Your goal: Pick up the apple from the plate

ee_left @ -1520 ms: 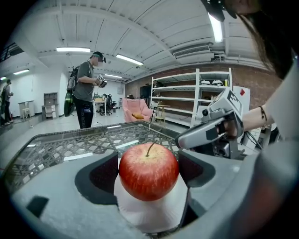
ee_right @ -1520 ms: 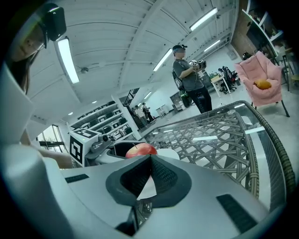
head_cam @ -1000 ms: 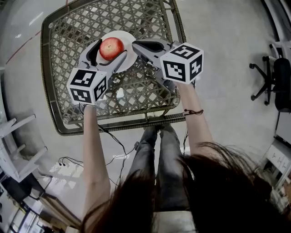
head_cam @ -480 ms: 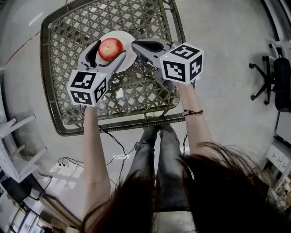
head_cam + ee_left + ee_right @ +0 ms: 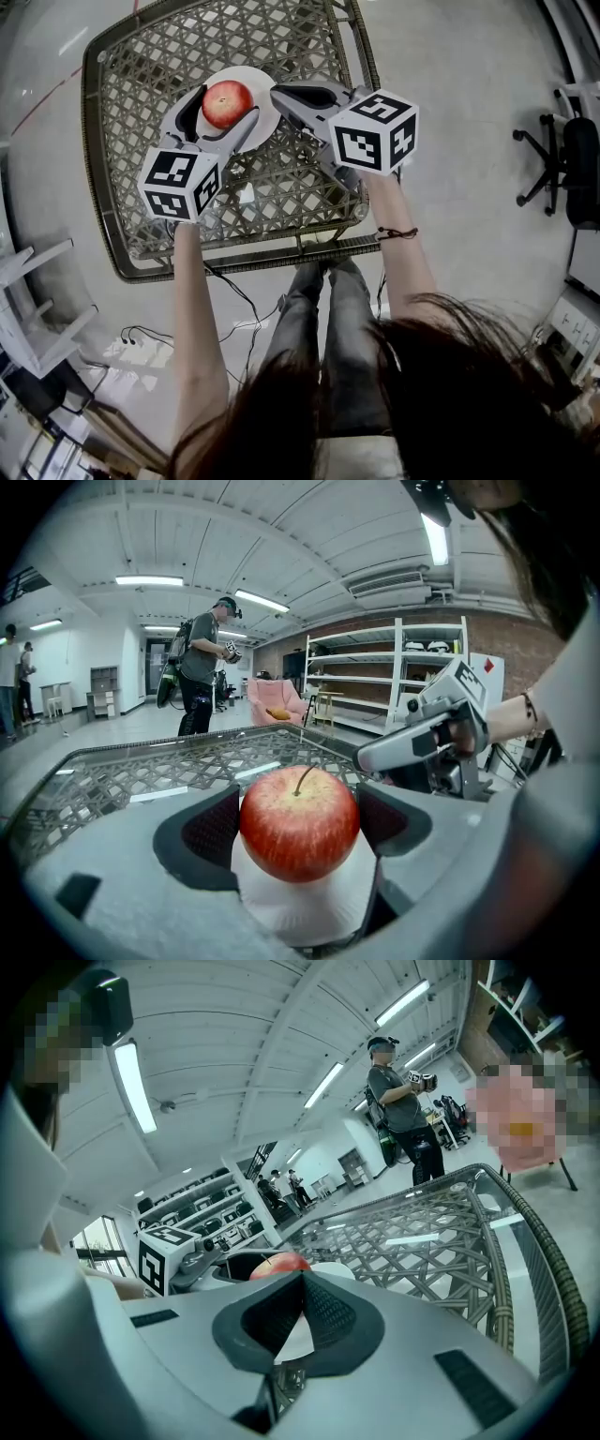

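Apple [image 5: 229,101] top free — right gripper [image 5: 277,92] (fingers [image 5: 326,1318] together) beside plate [image 5: 248,75].

A red apple [image 5: 228,103], a white plate [image 5: 247,75], a brown lattice-woven table [image 5: 141,75].

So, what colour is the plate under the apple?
The plate is white, clearest in the head view.

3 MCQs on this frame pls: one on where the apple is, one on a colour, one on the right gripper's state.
1. Where is the apple?
A. on the floor
B. on the plate, between the left gripper jaws
C. on a chair

2. Plate colour?
A. white
B. blue
C. black

3. Right gripper state?
A. shut on the apple
B. wide open
C. shut, empty

Key:
1 B: the apple rests on the plate with a left gripper pad at each side.
2 A: the rim shows white.
3 C: its pads meet with nothing between them.
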A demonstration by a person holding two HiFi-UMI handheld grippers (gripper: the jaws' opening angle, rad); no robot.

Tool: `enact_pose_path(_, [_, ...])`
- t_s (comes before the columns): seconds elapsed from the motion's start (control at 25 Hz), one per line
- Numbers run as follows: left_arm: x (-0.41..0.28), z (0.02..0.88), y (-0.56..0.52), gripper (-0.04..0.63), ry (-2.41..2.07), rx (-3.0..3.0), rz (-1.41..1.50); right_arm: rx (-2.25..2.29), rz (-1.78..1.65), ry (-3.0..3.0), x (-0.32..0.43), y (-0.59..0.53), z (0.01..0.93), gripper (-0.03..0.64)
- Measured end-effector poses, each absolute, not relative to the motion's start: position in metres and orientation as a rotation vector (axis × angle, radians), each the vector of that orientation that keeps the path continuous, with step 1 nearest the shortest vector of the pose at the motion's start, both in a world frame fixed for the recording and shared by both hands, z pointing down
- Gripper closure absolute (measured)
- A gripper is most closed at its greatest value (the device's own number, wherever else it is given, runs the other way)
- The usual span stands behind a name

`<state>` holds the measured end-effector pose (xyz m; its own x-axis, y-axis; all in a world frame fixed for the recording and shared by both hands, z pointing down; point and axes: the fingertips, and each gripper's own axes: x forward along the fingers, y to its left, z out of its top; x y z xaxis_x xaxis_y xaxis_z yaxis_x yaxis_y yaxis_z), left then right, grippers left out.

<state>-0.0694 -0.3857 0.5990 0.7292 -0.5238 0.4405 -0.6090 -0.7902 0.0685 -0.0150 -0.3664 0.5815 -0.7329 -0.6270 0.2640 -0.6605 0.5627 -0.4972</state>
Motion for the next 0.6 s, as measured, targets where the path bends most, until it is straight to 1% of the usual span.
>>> enact_pose_path(0.6, [-0.072,0.587,-0.380,0.204,-0.928,2.711,0.542,1.145,0.917,-2.725,-0.011,-0.367,0.574,0.607])
